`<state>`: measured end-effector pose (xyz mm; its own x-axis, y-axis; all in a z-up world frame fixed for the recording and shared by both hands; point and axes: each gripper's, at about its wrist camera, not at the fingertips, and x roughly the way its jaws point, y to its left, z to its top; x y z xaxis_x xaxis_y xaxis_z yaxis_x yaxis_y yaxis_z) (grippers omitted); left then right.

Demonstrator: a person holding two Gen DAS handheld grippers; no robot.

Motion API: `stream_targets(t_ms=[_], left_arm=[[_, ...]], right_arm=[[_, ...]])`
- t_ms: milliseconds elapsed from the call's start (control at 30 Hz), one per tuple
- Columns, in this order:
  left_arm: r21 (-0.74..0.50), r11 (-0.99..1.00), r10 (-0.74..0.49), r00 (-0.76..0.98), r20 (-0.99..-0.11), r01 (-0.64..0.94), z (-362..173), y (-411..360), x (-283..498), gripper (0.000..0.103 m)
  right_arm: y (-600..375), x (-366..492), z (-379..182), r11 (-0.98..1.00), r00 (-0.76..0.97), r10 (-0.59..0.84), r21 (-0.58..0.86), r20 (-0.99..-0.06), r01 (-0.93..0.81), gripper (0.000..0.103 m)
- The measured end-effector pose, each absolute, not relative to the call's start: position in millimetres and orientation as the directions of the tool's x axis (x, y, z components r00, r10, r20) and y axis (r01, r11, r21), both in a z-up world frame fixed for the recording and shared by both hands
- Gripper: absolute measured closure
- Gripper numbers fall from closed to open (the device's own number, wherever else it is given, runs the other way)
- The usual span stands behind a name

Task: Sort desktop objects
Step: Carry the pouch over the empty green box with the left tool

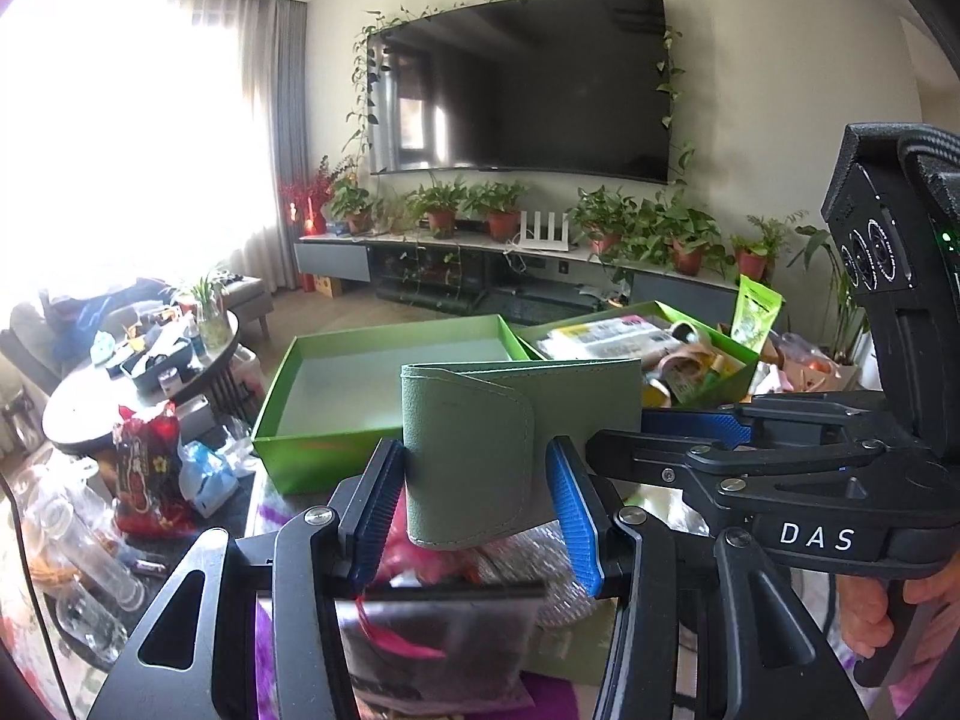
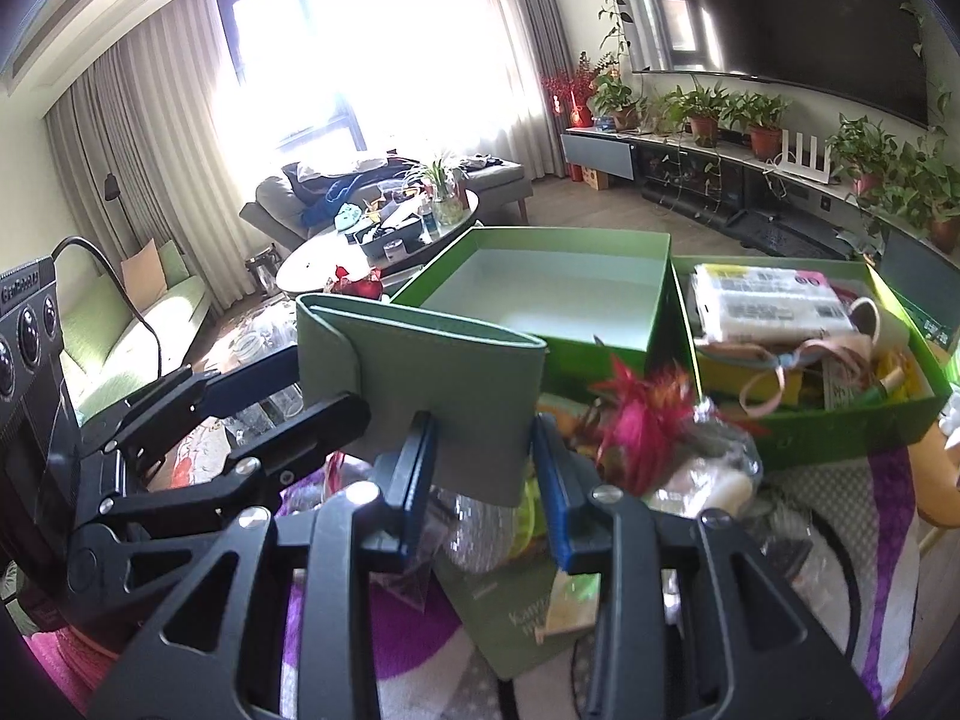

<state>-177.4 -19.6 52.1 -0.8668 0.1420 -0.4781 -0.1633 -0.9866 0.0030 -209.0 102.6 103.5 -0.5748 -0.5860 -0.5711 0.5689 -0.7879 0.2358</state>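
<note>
Both grippers' fingers (image 1: 384, 498) pinch one green pouch (image 1: 480, 450) between them. Behind it, one green box (image 2: 600, 354) sits empty. Its neighbour (image 2: 840, 420) holds packets and ribbon.

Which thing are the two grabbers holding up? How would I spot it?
Find the two bright green boxes, one empty, one full. In front of them, both hand-held grippers, left and right, hold a green pouch. It is duller, soft, with a fold-over flap.

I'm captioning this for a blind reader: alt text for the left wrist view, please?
Both grippers, left gripper and right gripper, clamp a green folding case above a cluttered table. Behind: an empty green box beside a full one.
</note>
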Motion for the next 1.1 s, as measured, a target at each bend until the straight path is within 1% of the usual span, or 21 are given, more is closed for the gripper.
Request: stream_targets(t_ms=[433,800,1100], left_arm=[[-0.001,-0.988,0.139,-0.881,-0.452,-0.155,57,-41,-222,0.053],[-0.003,-0.987,0.141,-0.874,-0.465,-0.158,54,-51,-263,0.054],[-0.014,-0.984,0.159,-0.854,-0.496,-0.175,43,-42,-293,0.054]], right_arm=[[83,-248,113,-0.785,-0.588,-0.585,0.209,-0.559,0.582,0.069],[72,-283,113,-0.787,-0.577,-0.578,0.209,-0.577,0.580,0.069],[76,-307,102,-0.799,-0.566,-0.561,0.216,-0.604,0.562,0.069]])
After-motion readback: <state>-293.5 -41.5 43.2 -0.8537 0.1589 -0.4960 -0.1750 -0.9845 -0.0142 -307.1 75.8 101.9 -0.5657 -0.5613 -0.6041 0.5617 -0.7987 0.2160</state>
